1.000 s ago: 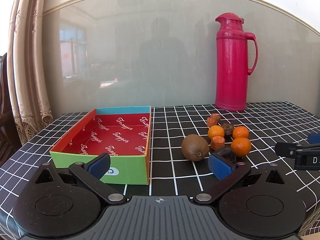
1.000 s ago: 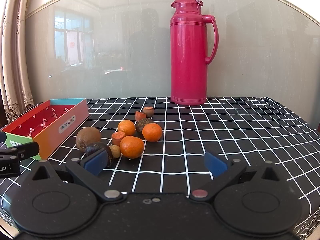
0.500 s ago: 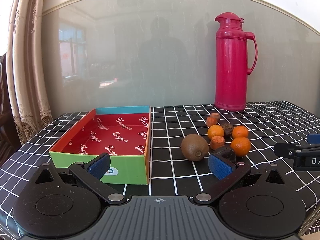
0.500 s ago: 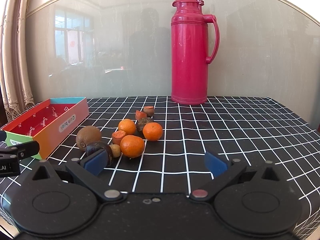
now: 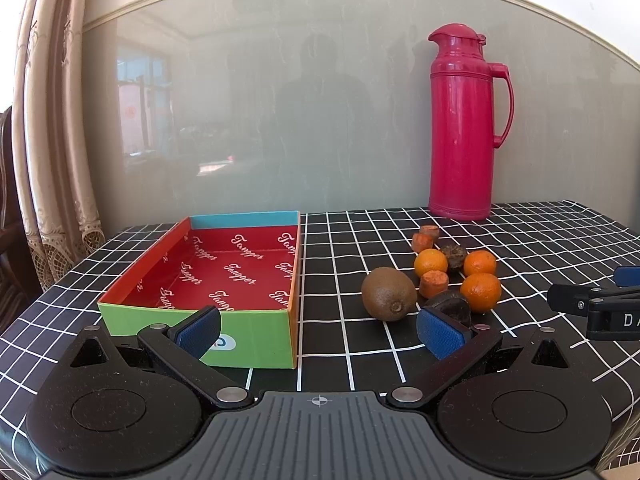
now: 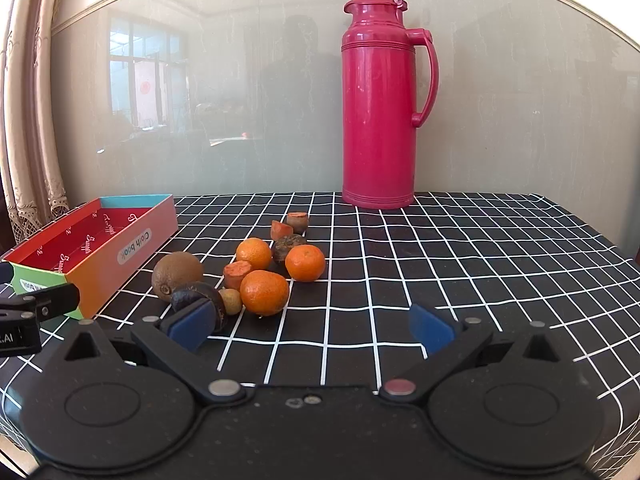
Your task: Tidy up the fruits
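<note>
A cluster of fruit lies mid-table: a brown kiwi (image 5: 389, 294) (image 6: 177, 271), three oranges (image 5: 480, 292) (image 6: 264, 293), dark round fruits (image 6: 199, 300) and orange cut pieces (image 5: 433, 283). An open shallow box (image 5: 200, 312) (image 6: 132, 240) with a red inside stands left of them, nothing in it. My left gripper (image 5: 320, 330) is open and empty, near the box's front right corner. My right gripper (image 6: 312, 326) is open and empty, in front of and right of the fruit.
A tall red thermos jug (image 5: 464, 124) (image 6: 380, 104) stands at the back by the glass wall. The table has a black checked cloth (image 6: 480, 264). A curtain (image 5: 52, 140) hangs at the left.
Both views have shifted only slightly; the right gripper has edged a little toward the fruit. Nothing was taken or released.
</note>
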Tool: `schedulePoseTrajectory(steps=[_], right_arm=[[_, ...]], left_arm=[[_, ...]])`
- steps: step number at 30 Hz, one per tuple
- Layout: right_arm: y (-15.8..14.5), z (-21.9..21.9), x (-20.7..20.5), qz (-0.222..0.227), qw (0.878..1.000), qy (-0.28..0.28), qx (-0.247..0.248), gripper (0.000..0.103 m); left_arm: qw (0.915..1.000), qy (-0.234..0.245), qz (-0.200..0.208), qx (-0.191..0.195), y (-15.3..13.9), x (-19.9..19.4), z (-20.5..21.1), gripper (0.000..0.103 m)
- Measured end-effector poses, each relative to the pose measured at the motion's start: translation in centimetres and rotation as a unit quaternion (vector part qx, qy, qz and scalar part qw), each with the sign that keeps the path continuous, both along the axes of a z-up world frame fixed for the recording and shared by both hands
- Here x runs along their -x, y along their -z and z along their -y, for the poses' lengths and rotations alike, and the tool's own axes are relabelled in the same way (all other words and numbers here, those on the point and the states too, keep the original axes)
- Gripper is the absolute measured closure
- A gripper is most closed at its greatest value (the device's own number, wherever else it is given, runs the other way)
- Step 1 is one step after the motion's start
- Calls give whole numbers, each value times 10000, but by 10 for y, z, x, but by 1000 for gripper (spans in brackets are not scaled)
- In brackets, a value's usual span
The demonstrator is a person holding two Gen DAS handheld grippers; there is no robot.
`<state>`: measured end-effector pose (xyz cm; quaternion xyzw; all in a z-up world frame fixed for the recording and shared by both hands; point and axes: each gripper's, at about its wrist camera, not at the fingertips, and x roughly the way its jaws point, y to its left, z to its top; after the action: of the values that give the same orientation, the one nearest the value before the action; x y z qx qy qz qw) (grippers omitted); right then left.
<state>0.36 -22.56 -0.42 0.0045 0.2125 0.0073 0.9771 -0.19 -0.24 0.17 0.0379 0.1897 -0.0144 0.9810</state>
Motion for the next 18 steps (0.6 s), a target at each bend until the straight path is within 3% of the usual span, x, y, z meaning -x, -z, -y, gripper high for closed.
schedulePoseTrajectory(steps=[11, 18], right_arm=[[0, 1, 1, 5, 10000, 14, 4, 0], [-4, 11, 3, 63, 9999, 120, -11, 0]], left_arm=[[10000, 12, -54, 43, 0, -1, 0, 0], [9990, 71, -312, 314, 4, -11, 6, 0]])
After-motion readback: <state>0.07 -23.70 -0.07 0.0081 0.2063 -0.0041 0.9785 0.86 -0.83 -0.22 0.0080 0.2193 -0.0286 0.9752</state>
